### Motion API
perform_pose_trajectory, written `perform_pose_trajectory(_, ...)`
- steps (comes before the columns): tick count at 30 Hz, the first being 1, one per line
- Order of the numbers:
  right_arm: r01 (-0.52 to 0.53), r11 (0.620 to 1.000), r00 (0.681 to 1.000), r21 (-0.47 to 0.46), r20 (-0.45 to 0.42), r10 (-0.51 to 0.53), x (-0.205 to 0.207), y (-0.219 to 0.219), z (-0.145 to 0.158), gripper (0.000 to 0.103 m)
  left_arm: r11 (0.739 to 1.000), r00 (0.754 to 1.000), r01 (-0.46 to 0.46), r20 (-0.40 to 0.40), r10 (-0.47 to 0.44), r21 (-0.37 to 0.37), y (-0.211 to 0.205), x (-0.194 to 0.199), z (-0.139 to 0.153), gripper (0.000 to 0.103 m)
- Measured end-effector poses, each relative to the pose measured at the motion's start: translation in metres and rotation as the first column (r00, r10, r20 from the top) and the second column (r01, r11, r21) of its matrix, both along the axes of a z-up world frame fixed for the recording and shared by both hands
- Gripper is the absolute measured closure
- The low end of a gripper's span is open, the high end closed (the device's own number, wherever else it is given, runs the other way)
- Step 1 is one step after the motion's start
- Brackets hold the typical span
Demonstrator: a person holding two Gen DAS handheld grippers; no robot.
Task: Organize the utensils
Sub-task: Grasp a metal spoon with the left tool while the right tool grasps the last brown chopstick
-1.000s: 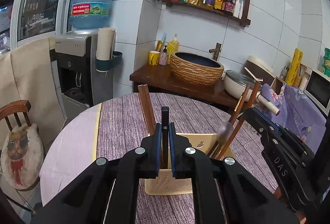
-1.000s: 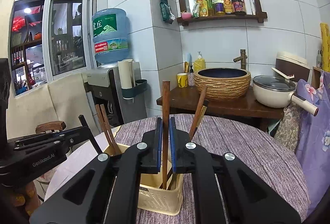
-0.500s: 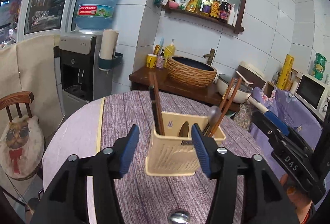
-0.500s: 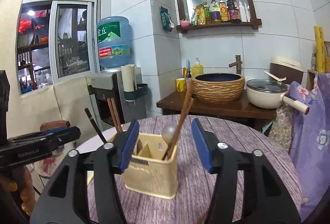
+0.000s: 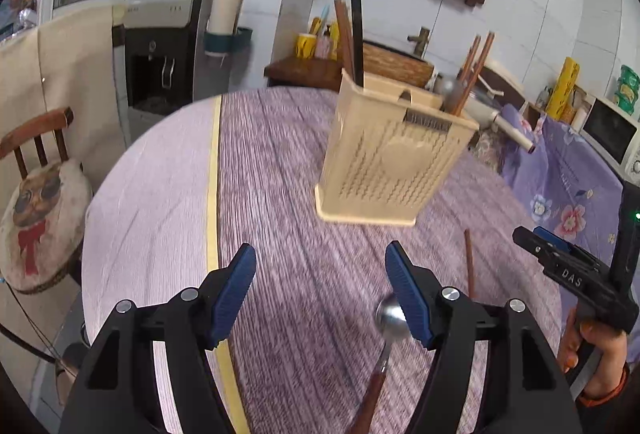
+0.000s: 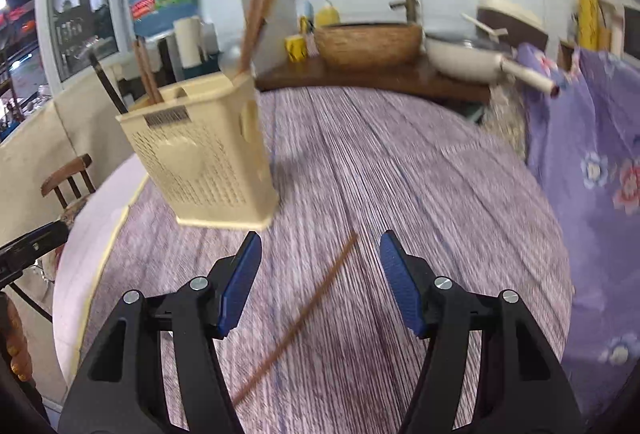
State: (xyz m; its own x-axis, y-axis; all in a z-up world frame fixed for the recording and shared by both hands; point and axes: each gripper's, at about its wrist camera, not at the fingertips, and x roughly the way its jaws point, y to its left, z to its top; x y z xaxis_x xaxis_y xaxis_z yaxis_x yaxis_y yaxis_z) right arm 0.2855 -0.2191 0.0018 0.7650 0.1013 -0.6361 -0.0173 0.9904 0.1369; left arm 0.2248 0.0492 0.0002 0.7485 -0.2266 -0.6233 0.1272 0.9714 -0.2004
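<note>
The left gripper [image 5: 320, 278], jaws opening and empty, hangs over a wood-handled metal spoon [image 5: 390, 318] on the purple-clothed round table [image 5: 280, 194], while the right gripper [image 6: 320, 270], jaws apart, straddles a brown wooden chopstick [image 6: 304, 314] near the cream perforated plastic utensil holder [image 6: 200, 162].

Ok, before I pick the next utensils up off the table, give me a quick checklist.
1. Left gripper empty, jaws opening: ok.
2. Right gripper open and empty: ok.
3. Spoon centred in the left gripper's gap: not ok, it lies off to one side.
4. Chopstick loose on the table, in line with the right gripper: ok.
5. Holder upright: ok.
6. Free room inside the holder: cannot tell.
</note>
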Motion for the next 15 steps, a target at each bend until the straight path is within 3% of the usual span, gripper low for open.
perform_pose_trajectory(9, 0.021, 0.999, 0.998, 0.040, -0.061, -0.019, -0.017, -0.016, -0.027, 0.041, 0.974, 0.977, 0.205, -0.071, -0.199, 0.093, -0.035, -0.014, -0.030, 0.036)
perform_pose_trajectory(15, 0.022, 0.999, 0.998, 0.047, -0.068, -0.019, -0.022, -0.019, -0.029, 0.041, 0.947, 0.957, 0.280, -0.126, -0.262, 0.159, -0.066, -0.010, -0.046, 0.036)
